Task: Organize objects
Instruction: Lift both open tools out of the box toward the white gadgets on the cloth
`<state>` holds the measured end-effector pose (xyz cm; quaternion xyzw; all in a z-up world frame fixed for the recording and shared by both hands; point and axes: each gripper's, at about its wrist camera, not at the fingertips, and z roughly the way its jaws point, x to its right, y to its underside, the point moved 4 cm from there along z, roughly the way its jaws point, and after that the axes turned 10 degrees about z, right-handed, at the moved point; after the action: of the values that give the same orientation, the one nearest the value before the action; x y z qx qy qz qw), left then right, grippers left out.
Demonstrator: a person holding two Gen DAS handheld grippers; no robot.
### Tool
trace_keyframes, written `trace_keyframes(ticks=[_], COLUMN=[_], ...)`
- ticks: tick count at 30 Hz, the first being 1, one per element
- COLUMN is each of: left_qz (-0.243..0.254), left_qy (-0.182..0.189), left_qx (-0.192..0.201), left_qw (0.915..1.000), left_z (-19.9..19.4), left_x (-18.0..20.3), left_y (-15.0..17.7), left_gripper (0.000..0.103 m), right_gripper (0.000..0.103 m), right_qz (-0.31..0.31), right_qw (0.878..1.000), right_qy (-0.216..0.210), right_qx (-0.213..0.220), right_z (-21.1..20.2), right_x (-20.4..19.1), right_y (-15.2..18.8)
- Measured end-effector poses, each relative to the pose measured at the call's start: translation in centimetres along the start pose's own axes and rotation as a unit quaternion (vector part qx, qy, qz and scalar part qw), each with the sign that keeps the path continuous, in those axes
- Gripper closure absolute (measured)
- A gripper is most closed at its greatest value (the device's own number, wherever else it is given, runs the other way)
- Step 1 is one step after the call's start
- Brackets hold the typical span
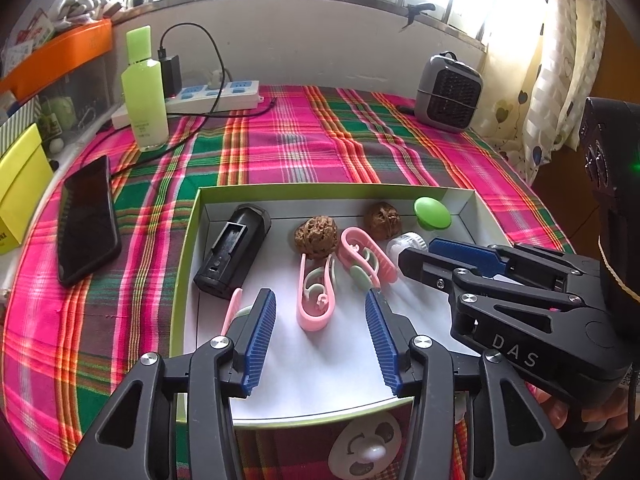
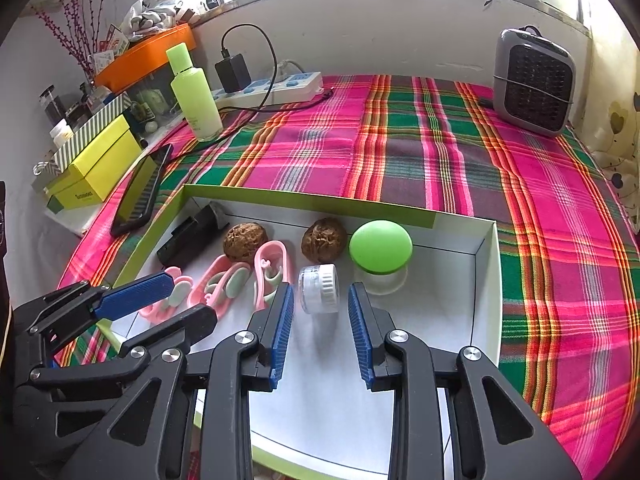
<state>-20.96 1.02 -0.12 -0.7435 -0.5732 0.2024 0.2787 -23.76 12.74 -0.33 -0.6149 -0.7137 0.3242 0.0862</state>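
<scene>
Across the table lies a plaid cloth (image 2: 420,152) of pink, green and orange, running back to a pale wall under a bright barred window, with a patterned curtain (image 1: 560,80) at the right edge. On the cloth sits a shallow green-rimmed box (image 2: 486,280) with a white floor; inside it lie a black charger (image 1: 234,250), two walnuts (image 2: 245,240), three pink clips (image 1: 316,296), a small clear jar with a white cap (image 2: 319,288) and a green-lidded jar (image 2: 380,250). Farther back stand a green bottle (image 1: 144,88), a white power strip (image 1: 216,96) with a black plug, a dark phone (image 1: 88,220) and a grey fan heater (image 2: 534,80); yellow and orange boxes crowd the left shelf. The left gripper (image 1: 320,334) hangs over the box floor, jaws apart and empty, a pink clip just ahead. The right gripper (image 2: 320,334) is released too, the clear jar lying just beyond its fingertips, untouched. "DAS" is printed on the right gripper's body; other labels are too small to read.
</scene>
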Motion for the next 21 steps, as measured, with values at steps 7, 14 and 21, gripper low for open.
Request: trace_keyframes(ticks=[7, 14, 21], left_qz=[-0.001, -0.002, -0.007], left_qy=[0.000, -0.002, -0.005], left_qx=[0.006, 0.012, 0.021], left_qw=[1.0000, 0.9999, 0.9997], left_z=[-0.9, -1.9, -3.3], left_x=[0.2, 0.4, 0.3], left_y=[0.4, 1.0, 1.9], left_gripper=[0.057, 0.057, 0.057], right_gripper=[0.073, 0.073, 0.073], right_qz=[0.005, 0.007, 0.000], right_qw=[1.000, 1.000, 1.000], right_qy=[-0.002, -0.002, 0.004], right_qx=[0.009, 0.017, 0.030], right_z=[-1.0, -2.0, -3.3], right_x=[0.0, -0.2, -0.6], right_y=[0.4, 1.0, 2.1])
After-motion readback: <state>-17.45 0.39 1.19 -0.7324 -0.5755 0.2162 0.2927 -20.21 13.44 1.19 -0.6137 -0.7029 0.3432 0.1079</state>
